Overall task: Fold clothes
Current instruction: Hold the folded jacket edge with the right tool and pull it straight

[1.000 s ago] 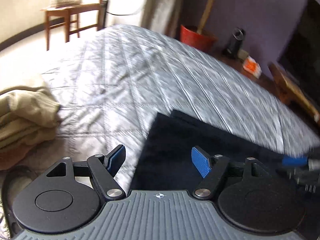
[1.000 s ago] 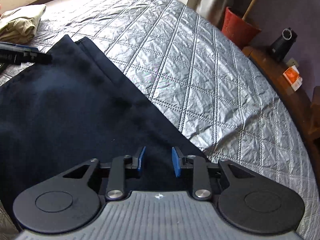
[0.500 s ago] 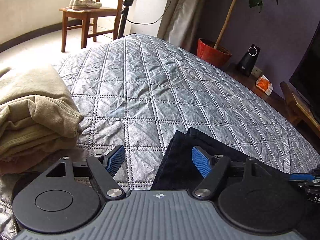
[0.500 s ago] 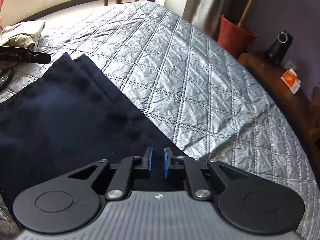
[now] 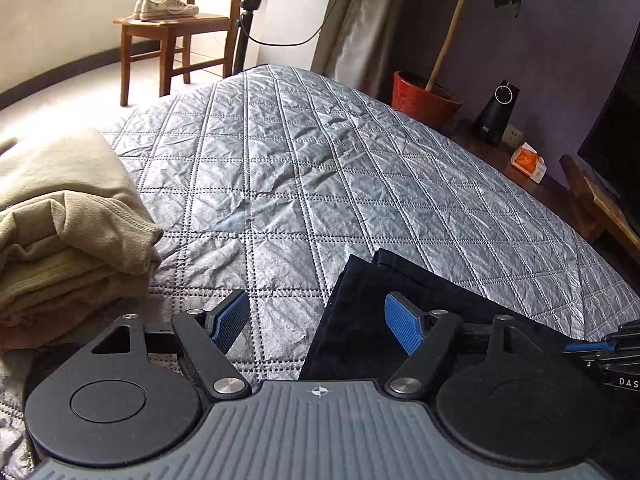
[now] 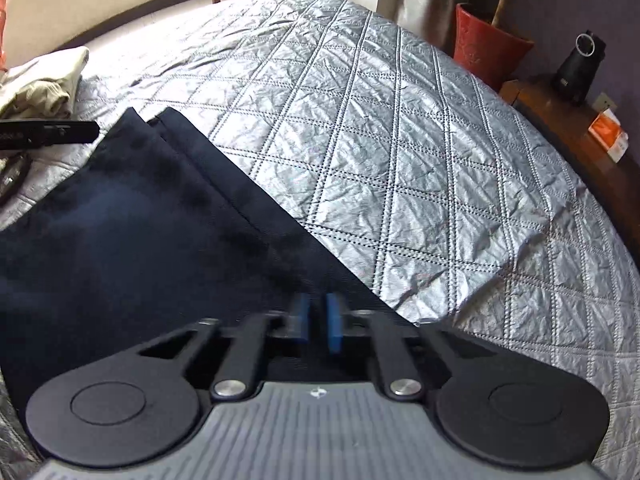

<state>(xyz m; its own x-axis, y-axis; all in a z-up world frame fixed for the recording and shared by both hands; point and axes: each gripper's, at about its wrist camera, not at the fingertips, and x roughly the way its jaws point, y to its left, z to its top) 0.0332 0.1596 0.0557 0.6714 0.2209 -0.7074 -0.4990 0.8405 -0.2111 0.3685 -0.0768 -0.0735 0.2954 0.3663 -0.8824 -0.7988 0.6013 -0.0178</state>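
Navy garment [image 6: 132, 232] lay flat on the quilted grey bedspread [image 6: 400, 140], its far corner showing two stacked edges. The right gripper [image 6: 318, 322] stood over its near edge with jaws clenched on the dark cloth, blue pads nearly together; a second earlier they had stood visibly apart, and the gripper had since sunk closer to the fabric. The left gripper [image 5: 318, 320] hung released, jaws wide, one pad over the bedspread and one over the garment's corner [image 5: 360, 280], much as half a second before. Beside it sat a folded beige stack [image 5: 68, 232]. Farther off stood a wooden chair [image 5: 172, 36] bearing sneakers [image 5: 166, 6], and a red plant pot [image 5: 424, 98].
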